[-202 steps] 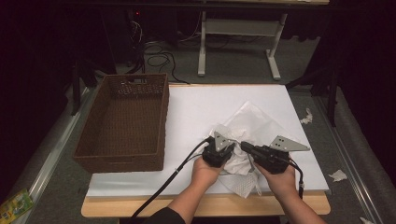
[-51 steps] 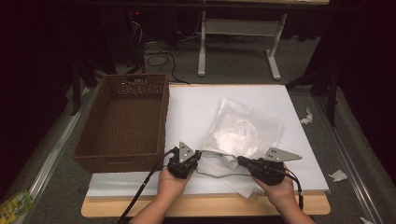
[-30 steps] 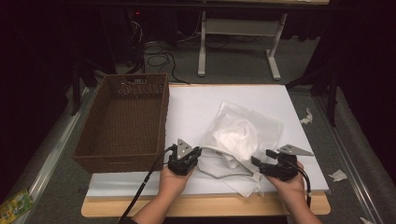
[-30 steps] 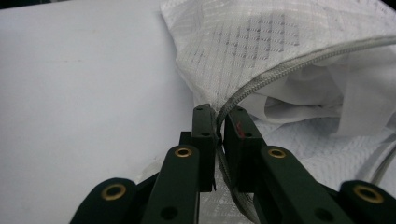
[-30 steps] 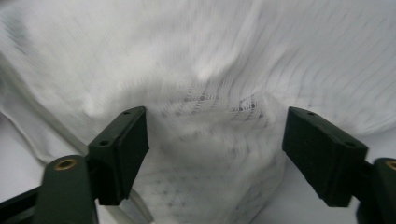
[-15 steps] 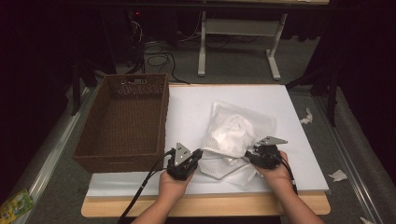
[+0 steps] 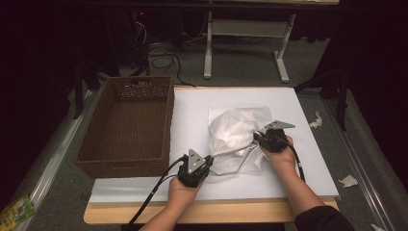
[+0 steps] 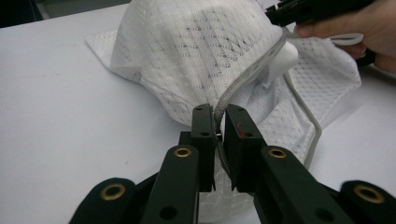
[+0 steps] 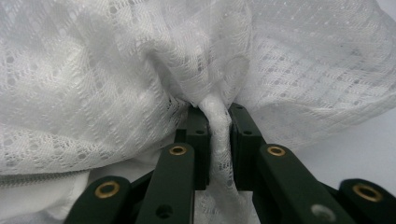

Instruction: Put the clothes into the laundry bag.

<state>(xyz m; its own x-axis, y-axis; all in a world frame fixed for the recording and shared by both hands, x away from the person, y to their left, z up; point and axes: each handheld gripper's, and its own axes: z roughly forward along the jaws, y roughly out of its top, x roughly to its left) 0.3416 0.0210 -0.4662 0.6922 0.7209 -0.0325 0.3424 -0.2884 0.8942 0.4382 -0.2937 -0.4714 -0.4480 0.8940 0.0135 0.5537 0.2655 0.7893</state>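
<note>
A white mesh bag [image 7: 235, 132] lies bunched on the white table top, right of centre. Its grey zipper edge [image 8: 247, 79] runs taut from the bag down to my left gripper [image 8: 220, 122], which is shut on it at the bag's near left corner [image 7: 208, 163]. My right gripper [image 7: 257, 137] sits at the bag's right side, shut on a pinched fold of the mesh [image 9: 217, 126]. In the left gripper view the other hand [image 8: 364, 32] and its gripper hold the bag's far side. The bag [image 9: 140, 70] bulges with white cloth inside.
A brown wicker basket [image 7: 127, 125] stands empty at the table's left half. The white table sheet [image 7: 192, 110] lies bare between basket and bag. Scraps of white paper [image 7: 315, 120] lie on the floor to the right.
The right gripper has moved up and left along the bag's right side, gathering mesh toward the middle. The left gripper stays on the zipper edge, now pulled taut.
</note>
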